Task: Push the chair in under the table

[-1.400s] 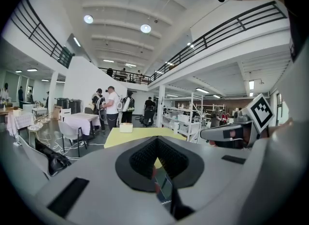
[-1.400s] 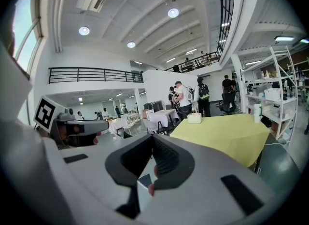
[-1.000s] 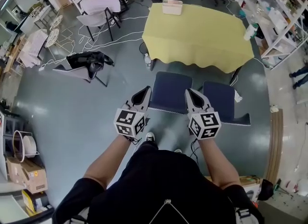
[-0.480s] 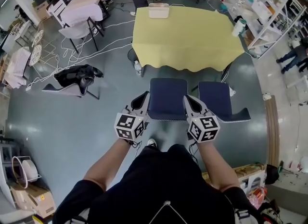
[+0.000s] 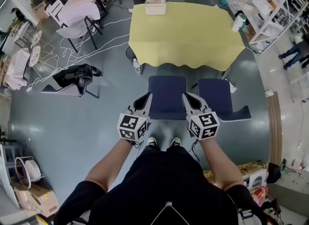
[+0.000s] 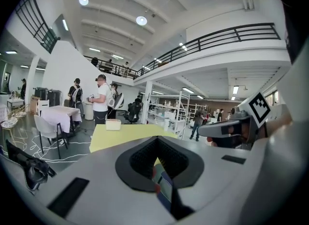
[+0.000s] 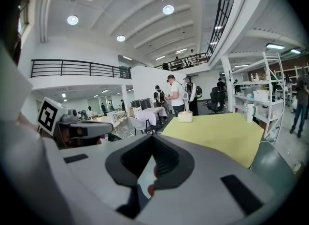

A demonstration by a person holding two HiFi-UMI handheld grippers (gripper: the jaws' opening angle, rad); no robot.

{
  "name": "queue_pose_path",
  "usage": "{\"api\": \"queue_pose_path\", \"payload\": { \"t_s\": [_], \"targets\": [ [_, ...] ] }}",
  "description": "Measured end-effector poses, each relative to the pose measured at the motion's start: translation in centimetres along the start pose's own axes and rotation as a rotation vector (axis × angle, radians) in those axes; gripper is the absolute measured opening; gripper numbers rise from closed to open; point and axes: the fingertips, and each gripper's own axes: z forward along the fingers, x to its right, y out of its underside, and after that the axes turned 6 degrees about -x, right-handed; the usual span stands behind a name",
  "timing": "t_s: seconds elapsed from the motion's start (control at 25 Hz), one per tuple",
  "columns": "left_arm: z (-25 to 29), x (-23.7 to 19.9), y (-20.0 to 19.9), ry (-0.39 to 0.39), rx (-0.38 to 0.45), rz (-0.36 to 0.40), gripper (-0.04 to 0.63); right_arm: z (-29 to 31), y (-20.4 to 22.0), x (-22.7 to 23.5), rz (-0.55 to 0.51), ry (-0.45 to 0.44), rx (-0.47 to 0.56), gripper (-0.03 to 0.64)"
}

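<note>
the bench [image 5: 186, 33], draped in a yellow cloth, fills the upper middle of the head view, and the dark blue chair [image 5: 167, 96] stands just in front of its near edge, the seat not under it, with a second blue chair [image 5: 217, 98] close on its right. the left gripper [image 5: 144, 99] lies at the chair's near left corner and the right gripper [image 5: 187, 99] at its near right corner, both pointing toward the bench. each gripper's jaws are closed together with nothing clamped between them, the tips set against the chair's near edge, though actual contact cannot be made out.
</note>
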Motion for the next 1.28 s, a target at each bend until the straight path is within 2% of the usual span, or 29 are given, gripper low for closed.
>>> {"api": "queue_pose_path", "payload": {
  "t_s": [0.28,0.52,0.68,0.96,1.28],
  "targets": [
    [2.6,-0.3,3.4,-0.021,-0.079,0.007,0.009,2.1,3.4,2.9,0.012,-0.020,-0.080,0.014],
    [4.6,-1.4,9.0,-0.040,-0.167,0.013,0.009,4.4,10.0,4.2,0.028,-0.035,-0.195,0.014],
    [5.3,-0.5,13.5,-0.035,-0.236,0.010,0.009,4.7,15.0,4.8,0.047,-0.031,-0.271,0.014],
    [6.7,-0.5,21.1,-0.008,-0.328,0.066,0.009,7.4,21.6,5.1,-0.021,-0.023,-0.364,0.014],
    [7.0,-0.8,29.1,0.025,-0.485,0.174,0.009,8.7,28.5,4.1,-0.093,-0.048,-0.512,0.014]
  ]
}}
